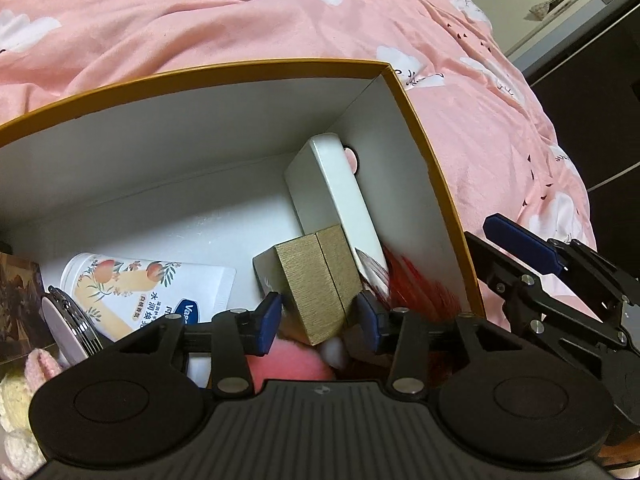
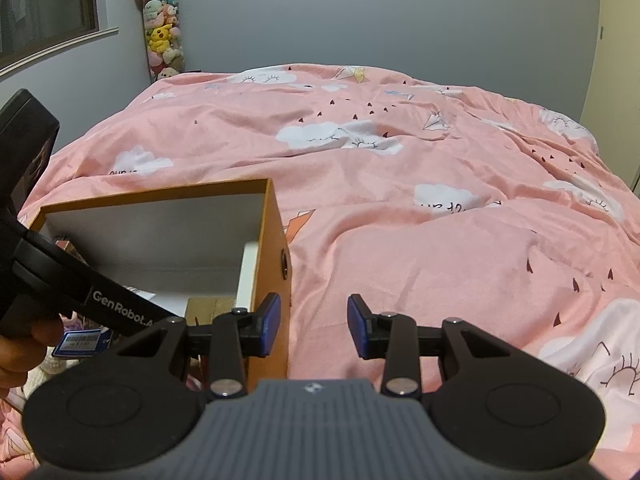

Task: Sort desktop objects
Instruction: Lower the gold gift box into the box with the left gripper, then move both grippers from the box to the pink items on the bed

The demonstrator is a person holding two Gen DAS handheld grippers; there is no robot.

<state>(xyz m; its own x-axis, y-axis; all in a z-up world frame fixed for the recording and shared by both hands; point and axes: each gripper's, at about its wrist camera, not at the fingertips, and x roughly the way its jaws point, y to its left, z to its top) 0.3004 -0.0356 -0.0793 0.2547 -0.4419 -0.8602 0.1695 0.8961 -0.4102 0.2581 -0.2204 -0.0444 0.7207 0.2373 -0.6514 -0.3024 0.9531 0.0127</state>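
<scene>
1. Orange-rimmed cardboard box point(image 1: 436, 184), white matte inside, sits on the pink bedspread point(image 1: 200, 20) with a cloud print; left wrist view looks down into it.
2. Left gripper point(image 1: 320, 316) hangs over the box's right end, blue pads either side of a small gold box point(image 1: 316, 284) with a brushed, ribbed texture and a seam down one corner. Pads sit close on both faces, but a sliver of gap shows at the left pad, so real contact is unclear; jaws about half apart.
3. White glossy flat case point(image 1: 340, 196), rounded corners, leans upright against the box's right wall behind the gold box.
4. White lotion tube point(image 1: 152, 284) with peach print lies flat on the box floor at left; round chrome-edged compact point(image 1: 68, 320) stands tilted just beside it.
5. Red blurred item point(image 1: 412, 280) against the right wall, too smeared to identify. Pink and white soft shapes under the gripper, partly hidden.
6. Right gripper visible at far right of this view, outside the box.
7. Right wrist view: right gripper point(image 2: 314, 326) hovers over bare pink bedspread point(image 2: 440, 240) just right of the orange box point(image 2: 276, 248); jaws partly open, nothing between the blue pads.
8. Left gripper's black body crosses over the box at left, a hand point(image 2: 24, 344) on its handle.
9. Gold box top barely shows inside the near corner.
10. Plush toys point(image 2: 162, 32) stacked in a clear tall column by the grey wall.
</scene>
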